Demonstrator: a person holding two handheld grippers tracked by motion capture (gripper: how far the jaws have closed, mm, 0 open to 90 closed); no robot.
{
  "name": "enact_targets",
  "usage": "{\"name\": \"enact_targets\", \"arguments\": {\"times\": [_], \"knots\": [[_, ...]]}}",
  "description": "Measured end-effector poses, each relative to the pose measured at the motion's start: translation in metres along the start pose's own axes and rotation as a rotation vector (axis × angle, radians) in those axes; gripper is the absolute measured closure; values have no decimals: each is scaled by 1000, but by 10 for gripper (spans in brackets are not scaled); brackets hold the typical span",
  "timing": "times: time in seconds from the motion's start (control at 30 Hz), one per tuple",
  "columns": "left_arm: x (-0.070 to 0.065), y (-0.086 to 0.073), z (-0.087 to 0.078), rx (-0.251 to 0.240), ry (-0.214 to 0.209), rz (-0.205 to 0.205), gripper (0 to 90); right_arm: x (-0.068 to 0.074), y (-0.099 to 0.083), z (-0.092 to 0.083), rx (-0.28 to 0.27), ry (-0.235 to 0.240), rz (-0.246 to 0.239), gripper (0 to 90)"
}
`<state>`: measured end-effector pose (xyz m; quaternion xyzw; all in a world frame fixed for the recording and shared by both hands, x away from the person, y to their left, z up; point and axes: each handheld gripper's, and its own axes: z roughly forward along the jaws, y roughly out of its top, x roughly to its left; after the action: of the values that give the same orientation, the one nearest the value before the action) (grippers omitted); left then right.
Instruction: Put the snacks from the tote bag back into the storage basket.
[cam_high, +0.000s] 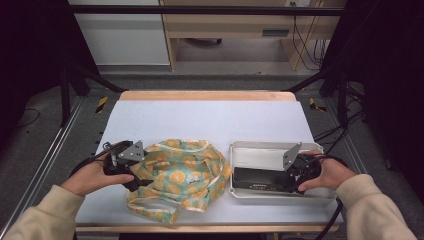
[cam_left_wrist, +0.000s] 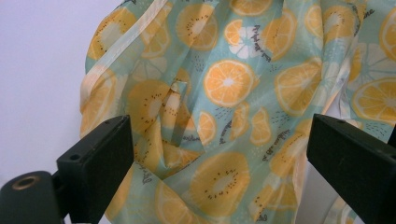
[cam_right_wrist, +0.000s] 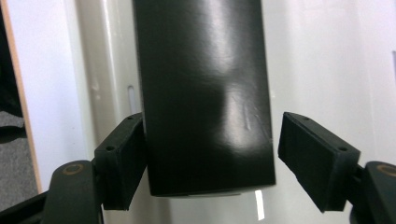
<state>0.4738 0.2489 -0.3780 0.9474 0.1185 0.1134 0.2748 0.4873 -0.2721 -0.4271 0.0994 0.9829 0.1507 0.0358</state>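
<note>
On the near half of the table: a fruit-print bag (cam_high: 182, 177) is lying crumpled at the left and a white tray (cam_high: 260, 152) is sitting at the right, the two just beside each other
Table (cam_high: 210, 120): a pale, smooth sheet is covering it, with a wooden strip showing along the far edge; the whole far half is lying bare, giving open room beyond both things
Near edge: the bag's lower fold is reaching close to it, and the tray's front wall is sitting a little back from it
Right edge: the tray's right end is lying near it
Bag material: thin, glossy fabric, teal with orange and kiwi slices, creased into soft folds with a pale hem running along one side
Tray shape: a rounded-corner rectangle with a low wall, hard and matt white
Black box (cam_high: 261, 180): a long, flat, shiny block with square edges is lying along the tray's near wall, catching the light in the right gripper view (cam_right_wrist: 205, 93)
Left gripper (cam_high: 131, 174): its jaws are standing wide apart at the bag's left edge, holding nothing; in the left gripper view the fabric (cam_left_wrist: 233, 107) is lying between and beyond them
Right gripper (cam_high: 295, 177): its jaws are bracketing the box's right end, one pad lying against the box's side and the other standing clear of it, so nothing is being clamped
</note>
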Motion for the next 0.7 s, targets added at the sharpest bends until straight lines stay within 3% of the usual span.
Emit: {"name": "enact_targets", "arguments": {"times": [0.43,0.7], "knots": [[0,-1,0,2,0,1,73,2,3,-3,-26,-18,27,126],[-1,-1,0,1,-1,2,71,3,4,-5,-33,-27,43,91]]}}
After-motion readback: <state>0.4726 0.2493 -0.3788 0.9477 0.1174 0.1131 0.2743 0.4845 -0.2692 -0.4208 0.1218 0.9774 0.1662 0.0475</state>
